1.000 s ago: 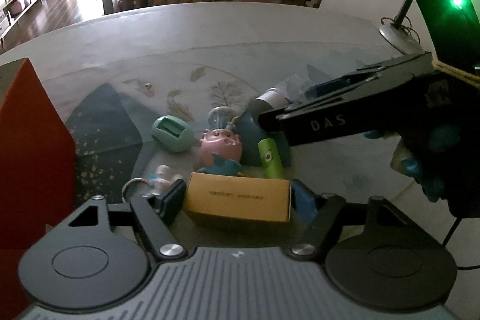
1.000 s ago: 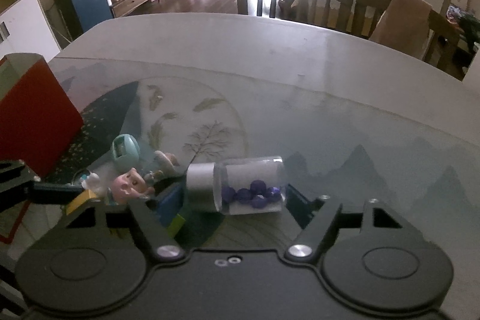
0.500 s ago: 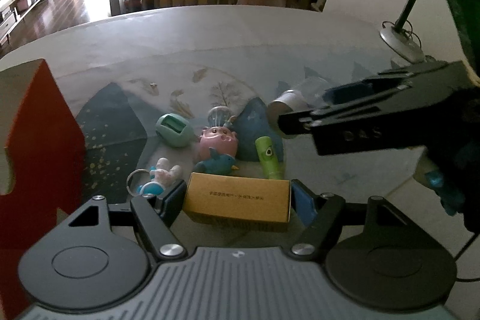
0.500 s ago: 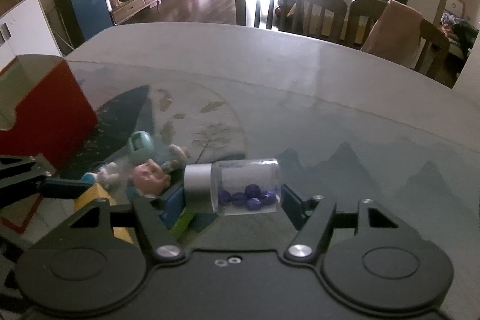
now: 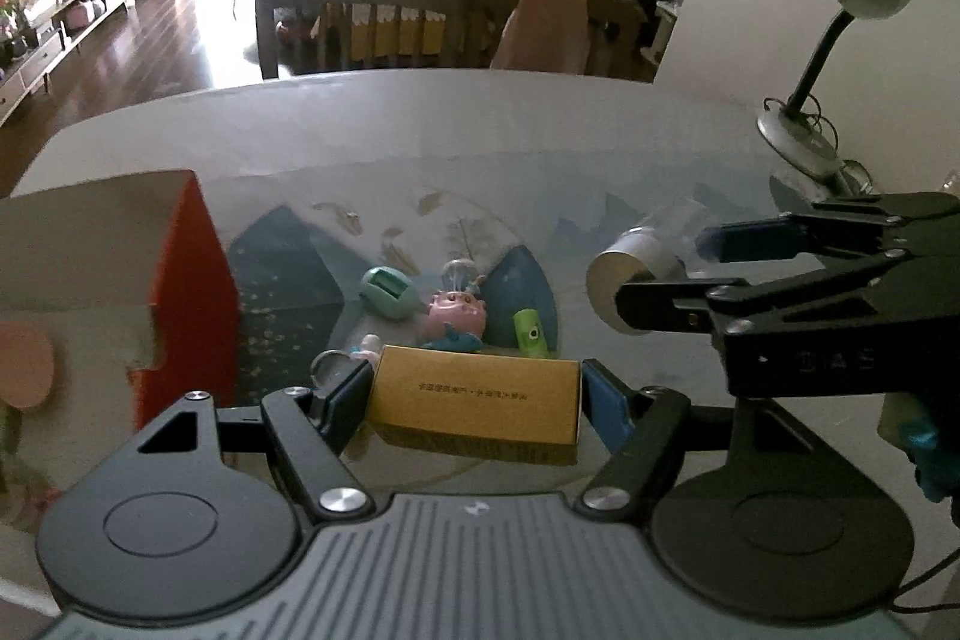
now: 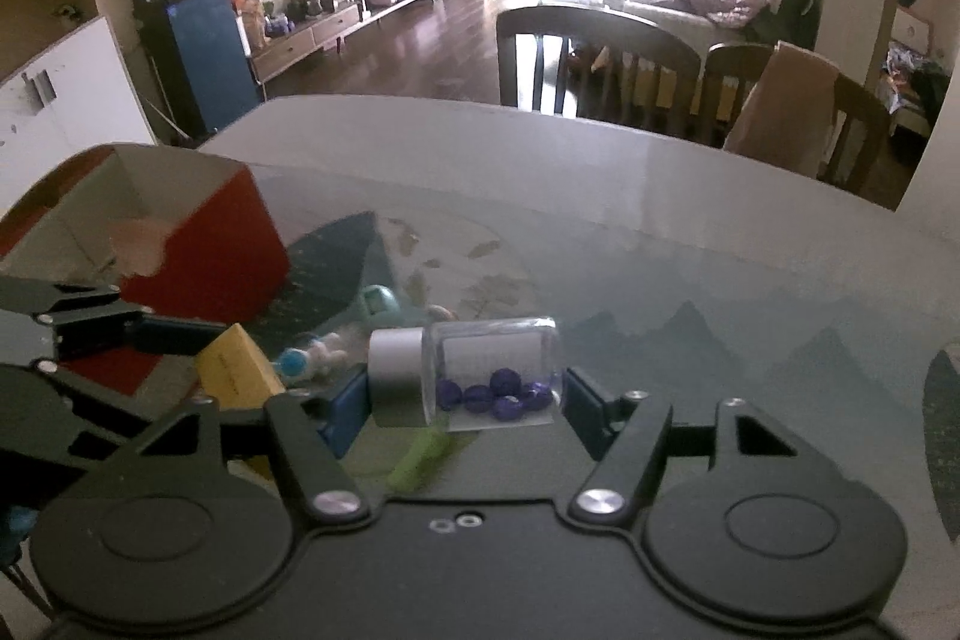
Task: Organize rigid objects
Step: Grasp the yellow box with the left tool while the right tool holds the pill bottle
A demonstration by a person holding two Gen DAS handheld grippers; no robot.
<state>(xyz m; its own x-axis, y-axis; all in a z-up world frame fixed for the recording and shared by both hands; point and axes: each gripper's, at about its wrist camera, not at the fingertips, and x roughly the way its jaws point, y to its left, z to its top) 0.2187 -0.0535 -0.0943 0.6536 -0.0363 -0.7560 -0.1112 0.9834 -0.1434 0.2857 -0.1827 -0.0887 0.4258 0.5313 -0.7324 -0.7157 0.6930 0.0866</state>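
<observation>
Both grabbers are loaded: the left gripper (image 5: 477, 394) is clamped on a yellow box (image 5: 477, 403), the right gripper (image 6: 462, 400) squeezes a clear jar (image 6: 480, 376) of blue beads sideways, both above the table (image 6: 600, 196). The red bin (image 6: 198, 232) sits left. My worry: that round glass could roll out of the pads, or the two tools could bump, being so close.

You can read "DAS" on the right gripper (image 5: 690, 274) side; print on your left-held yellow box (image 5: 477, 397) is too small.
</observation>
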